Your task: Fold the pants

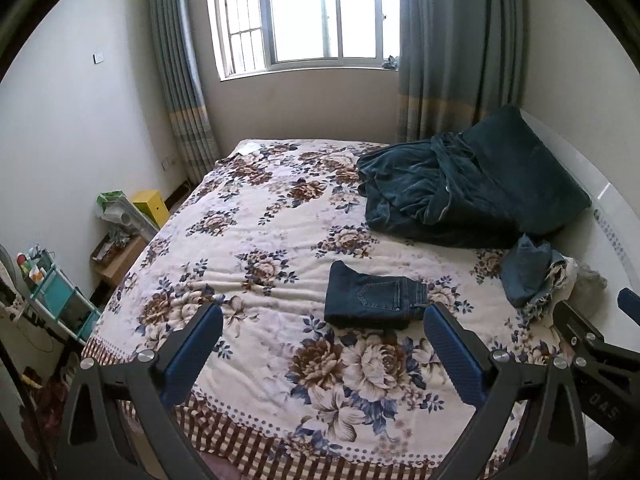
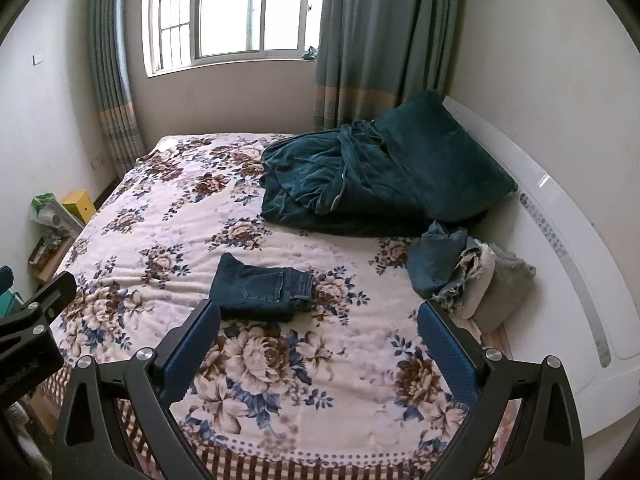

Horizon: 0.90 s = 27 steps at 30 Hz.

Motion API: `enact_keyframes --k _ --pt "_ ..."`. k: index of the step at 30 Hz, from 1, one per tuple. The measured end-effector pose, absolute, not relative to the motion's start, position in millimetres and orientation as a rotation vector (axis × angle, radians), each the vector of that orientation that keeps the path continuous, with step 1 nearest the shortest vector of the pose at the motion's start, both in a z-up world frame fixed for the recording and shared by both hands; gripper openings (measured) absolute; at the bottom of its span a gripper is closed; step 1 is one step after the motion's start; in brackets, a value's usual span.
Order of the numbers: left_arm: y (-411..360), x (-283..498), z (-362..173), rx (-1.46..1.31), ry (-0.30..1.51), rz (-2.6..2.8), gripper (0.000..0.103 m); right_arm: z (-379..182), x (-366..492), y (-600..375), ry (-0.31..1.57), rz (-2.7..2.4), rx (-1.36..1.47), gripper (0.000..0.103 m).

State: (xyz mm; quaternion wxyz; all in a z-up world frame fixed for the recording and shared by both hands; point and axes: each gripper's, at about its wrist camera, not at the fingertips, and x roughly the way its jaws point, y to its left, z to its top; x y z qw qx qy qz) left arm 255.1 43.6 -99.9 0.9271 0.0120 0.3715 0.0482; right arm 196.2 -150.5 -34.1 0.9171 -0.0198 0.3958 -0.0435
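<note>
A pair of dark blue jeans [image 1: 372,296] lies folded into a small rectangle on the floral bedspread [image 1: 256,232], back pocket up. It also shows in the right wrist view [image 2: 262,288]. My left gripper [image 1: 322,320] is open and empty, held above the bed in front of the jeans. My right gripper [image 2: 318,320] is open and empty, just right of the jeans and nearer than them. Part of the right gripper shows in the left wrist view [image 1: 592,340], and part of the left gripper shows in the right wrist view [image 2: 32,320].
A crumpled teal blanket [image 2: 340,184] and teal pillow [image 2: 440,160] lie at the head of the bed. A small heap of clothes [image 2: 460,272] sits by the white headboard [image 2: 560,240]. Boxes and a shelf cart [image 1: 60,292] stand on the floor at the left.
</note>
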Motion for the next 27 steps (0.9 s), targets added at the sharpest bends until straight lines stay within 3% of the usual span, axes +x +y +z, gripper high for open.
enact_keyframes --k 27 --pt "35 265 -105 0.046 0.765 0.098 0.103 -42 201 -151 0.828 -0.098 -0.036 0.102"
